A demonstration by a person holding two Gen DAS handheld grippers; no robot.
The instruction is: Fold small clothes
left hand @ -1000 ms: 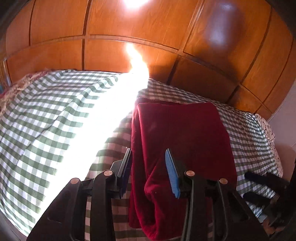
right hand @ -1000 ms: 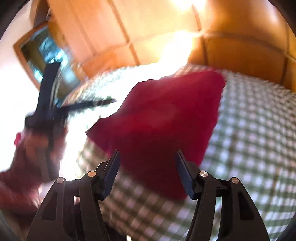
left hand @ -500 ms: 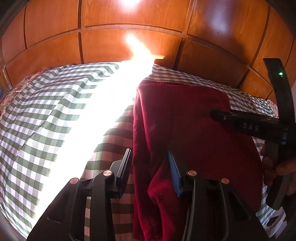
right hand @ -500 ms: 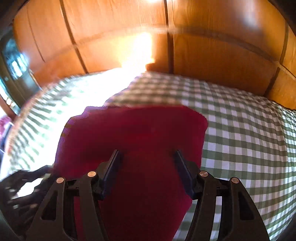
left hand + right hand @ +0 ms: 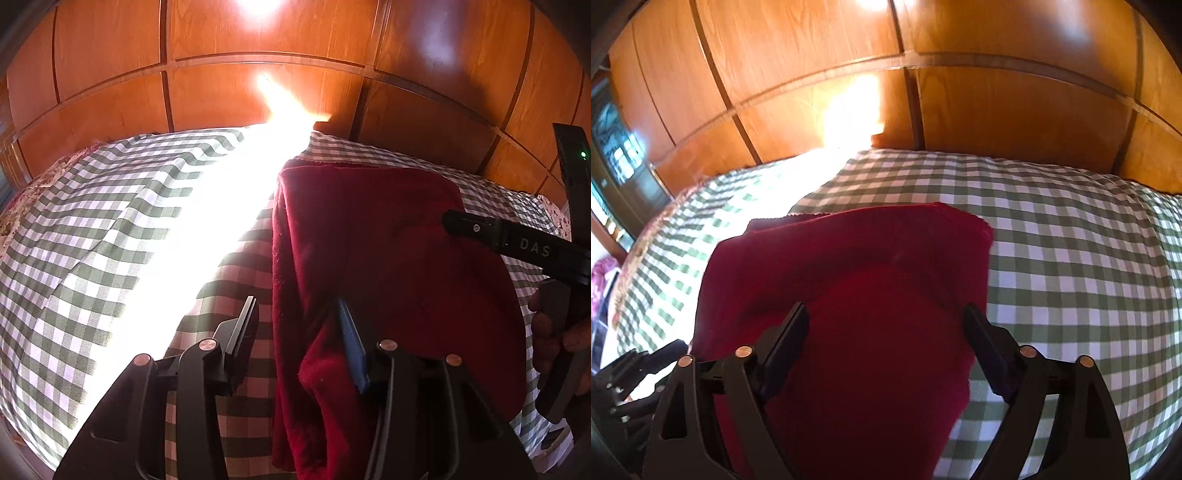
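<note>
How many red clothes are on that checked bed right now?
1: a single dark red garment, folded over on the green checked bedspread, between both open grippers. Anything tucked inside its folds would be hidden.

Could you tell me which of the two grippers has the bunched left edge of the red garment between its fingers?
The left gripper: the red garment's bunched edge rises between its open fingers. The right gripper sits open over flat cloth.

A green-and-white checked bedspread point(image 5: 110, 236) is lying under glaring sunlight (washed out white), with wooden wall panels point(image 5: 997, 110) standing behind.
</note>
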